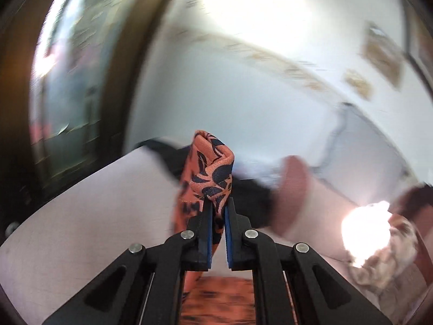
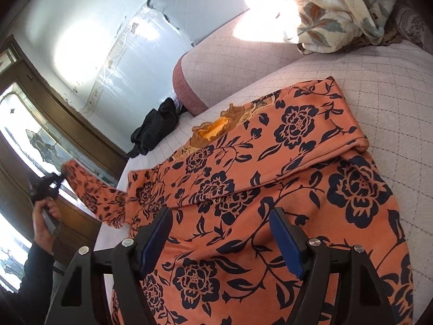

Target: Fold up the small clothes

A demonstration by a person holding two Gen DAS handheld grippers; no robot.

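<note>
An orange top printed with dark blue roses lies spread across the quilted pale bedspread, its neckline toward 11 o'clock in the right wrist view and one sleeve folded across the chest. The right gripper hangs just above the lower part of the garment, its blue-padded fingers spread wide with nothing between them.

Over at 9 o'clock in that same view, the left gripper holds the cuff of the other sleeve, lifted off the bed and stretched out past the mattress edge; the person's left hand grips the handle. Seen from the left wrist, the left gripper is clamped narrow on a bunched fold of the sleeve, which pokes up beyond the tips.

A crumpled black garment sits at the bed's edge near 10 o'clock, and a cream leaf-patterned blanket is heaped at 1 o'clock beside a sunlit patch.
</note>
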